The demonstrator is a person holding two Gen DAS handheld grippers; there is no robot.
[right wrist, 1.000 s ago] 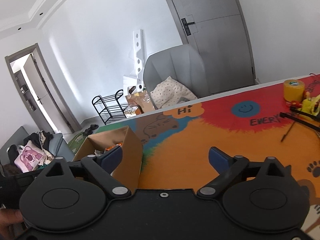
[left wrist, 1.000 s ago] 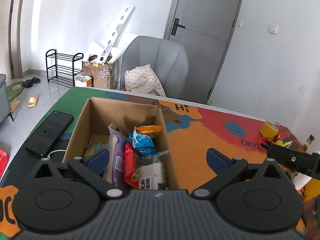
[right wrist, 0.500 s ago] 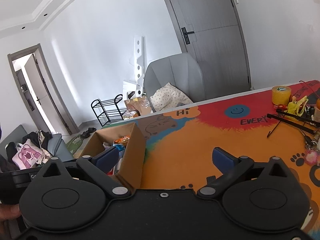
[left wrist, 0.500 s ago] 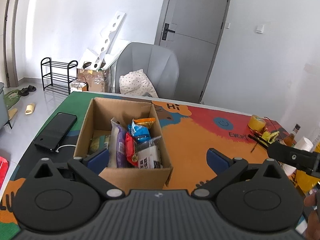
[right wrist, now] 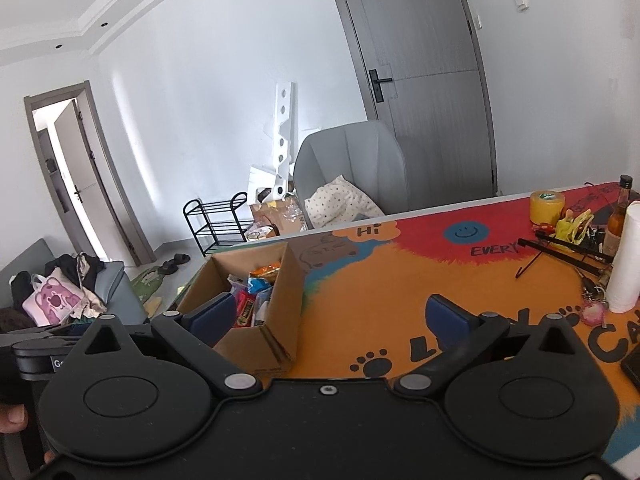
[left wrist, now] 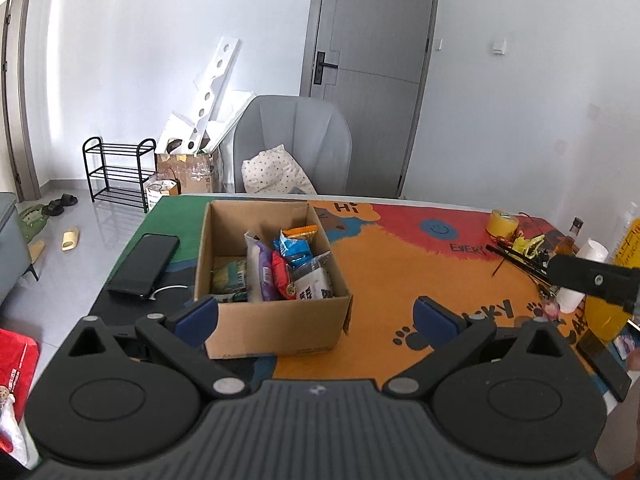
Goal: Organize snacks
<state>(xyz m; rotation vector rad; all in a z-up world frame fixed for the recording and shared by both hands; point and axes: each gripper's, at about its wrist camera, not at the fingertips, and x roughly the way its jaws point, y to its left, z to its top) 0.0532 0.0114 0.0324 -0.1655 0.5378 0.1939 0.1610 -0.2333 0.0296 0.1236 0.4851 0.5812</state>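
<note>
Pulling both hand-held grippers, left (left wrist: 316,316) and right (right wrist: 346,316), back from the cardboard box (left wrist: 276,320) on the table (left wrist: 400,276), jaws wide and empty, snacks (left wrist: 288,268) packed inside, suggesting sorting nearly done.

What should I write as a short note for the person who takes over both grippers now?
Left gripper: open, holds nothing.
Right gripper: open, holds nothing.
Cardboard box stands on the colourful table mat, with the snack packets upright inside. A phone lies left of the box.
Done: I see no loose snacks on the mat.
Left: probably nothing; check the clutter near the yellow tape roll for any snack.
</note>
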